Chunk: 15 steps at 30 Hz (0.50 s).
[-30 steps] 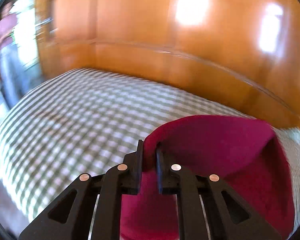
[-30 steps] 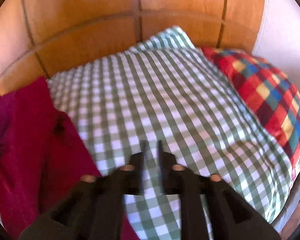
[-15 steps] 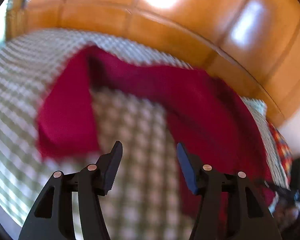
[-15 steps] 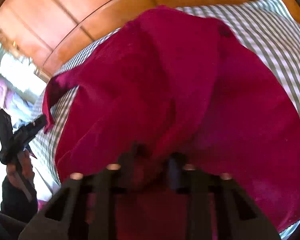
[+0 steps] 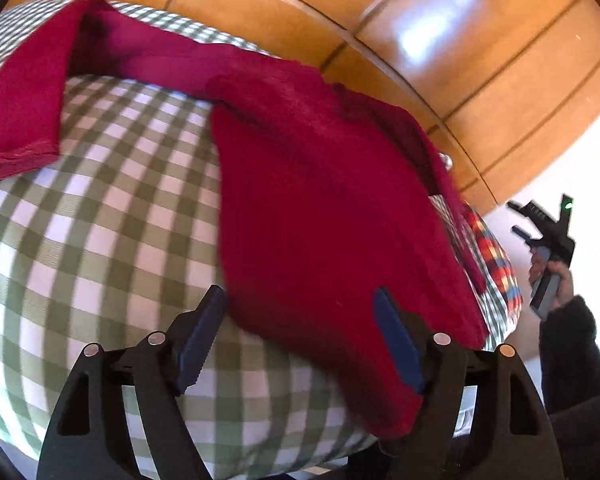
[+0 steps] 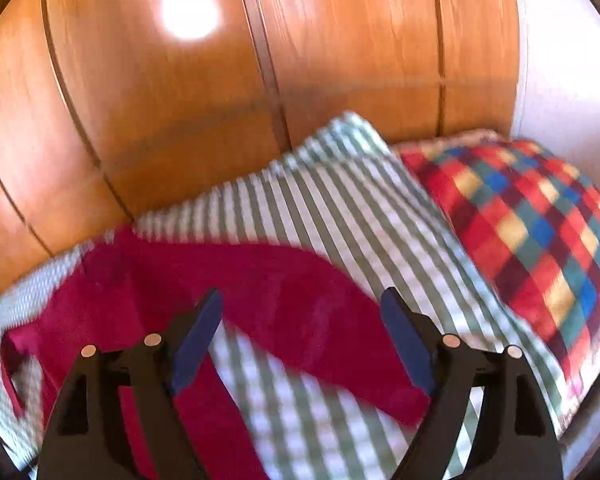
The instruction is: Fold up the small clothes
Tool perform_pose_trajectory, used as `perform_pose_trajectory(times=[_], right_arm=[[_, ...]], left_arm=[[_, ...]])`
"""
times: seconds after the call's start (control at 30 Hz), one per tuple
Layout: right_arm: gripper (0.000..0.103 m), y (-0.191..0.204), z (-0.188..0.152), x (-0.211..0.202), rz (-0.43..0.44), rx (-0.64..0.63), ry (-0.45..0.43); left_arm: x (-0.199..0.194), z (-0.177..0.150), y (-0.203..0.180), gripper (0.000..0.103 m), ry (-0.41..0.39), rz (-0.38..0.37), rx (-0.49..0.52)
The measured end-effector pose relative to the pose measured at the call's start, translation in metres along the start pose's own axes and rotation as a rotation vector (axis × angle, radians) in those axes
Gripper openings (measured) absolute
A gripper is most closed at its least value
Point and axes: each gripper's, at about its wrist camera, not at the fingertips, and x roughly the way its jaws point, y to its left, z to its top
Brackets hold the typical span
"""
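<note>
- While my left gripper (image 5: 298,336) hangs over the bed's green-and-white checked cover (image 5: 100,216), its fingers (image 5: 198,338) are spreading, the dark red knitted sweater (image 5: 320,216) lying loose beneath them.
- My right gripper (image 6: 302,340) is also opening above the sweater, clamping nothing.
- Beside it lies a multicoloured plaid pillow (image 6: 520,232), against the orange wooden headboard (image 6: 220,100).

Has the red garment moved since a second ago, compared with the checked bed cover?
Yes. The red garment was lifted in the left gripper then; now it lies spread across the green checked cover, its sleeve trailing left, both jaws opening.
</note>
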Motion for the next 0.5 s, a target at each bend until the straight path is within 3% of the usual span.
perform_pose_trajectory(times=[0.03, 0.2, 0.23, 0.27, 0.3, 0.33, 0.37, 0.4, 0.5], right_arm=[[0.081, -0.007, -0.013, 0.003, 0.015, -0.014, 0.045], [0.076, 0.003, -0.123, 0.02, 0.147, -0.091, 0.326], [0.075, 0.012, -0.144, 0.021, 0.167, -0.101, 0.349], [0.073, 0.022, -0.156, 0.017, 0.162, -0.121, 0.345], [0.062, 0.032, -0.163, 0.014, 0.13, -0.156, 0.319], [0.053, 0.043, -0.168, 0.011, 0.112, -0.184, 0.312], [0.028, 0.049, -0.167, 0.01, 0.119, -0.189, 0.314], [0.008, 0.056, -0.165, 0.007, 0.145, -0.192, 0.319], [0.008, 0.082, -0.155, -0.018, 0.197, -0.26, 0.267]], left_arm=[[0.001, -0.003, -0.003, 0.08, -0.001, -0.007, 0.003], [0.011, -0.001, -0.01, 0.081, 0.014, -0.042, 0.028], [0.016, 0.001, -0.013, 0.075, 0.024, -0.052, 0.039], [0.02, 0.001, -0.016, 0.061, 0.038, -0.06, 0.051], [0.025, 0.002, -0.019, 0.051, 0.058, -0.062, 0.063], [0.031, 0.003, -0.022, 0.031, 0.076, -0.056, 0.077], [0.034, 0.004, -0.024, 0.02, 0.083, -0.048, 0.092], [0.035, 0.005, -0.027, 0.015, 0.078, -0.032, 0.11], [0.009, 0.022, -0.033, 0.012, 0.02, -0.044, 0.111]])
